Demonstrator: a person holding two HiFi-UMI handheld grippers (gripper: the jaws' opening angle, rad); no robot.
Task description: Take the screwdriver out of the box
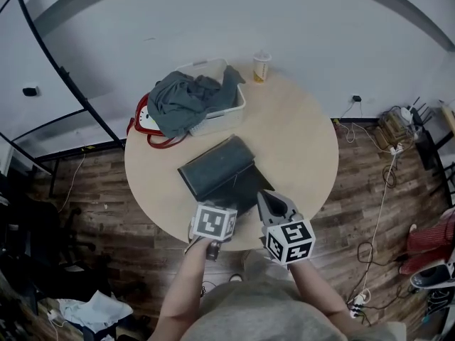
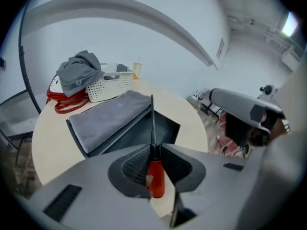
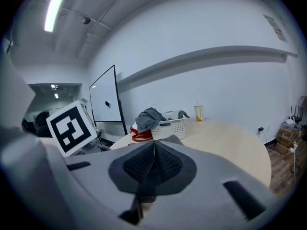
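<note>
In the left gripper view, my left gripper (image 2: 154, 148) is shut on a screwdriver with a red handle (image 2: 156, 180). Its thin dark shaft (image 2: 152, 116) sticks out past the pads, lifted above the open dark box (image 2: 163, 126). The box's grey-lined lid (image 2: 108, 119) leans open to the left. From the head view, the box (image 1: 217, 169) lies mid-table and the left gripper's marker cube (image 1: 213, 222) hangs over its near edge. My right gripper (image 1: 269, 199) sits just right of it, jaws shut with nothing between them (image 3: 154, 159).
A white basket (image 1: 226, 114) with grey cloth heaped on it stands at the table's (image 1: 298, 141) far side. A red-and-white object (image 1: 146, 123) lies to its left and a paper cup (image 1: 261, 67) to its right. Cables and clutter cover the floor at right.
</note>
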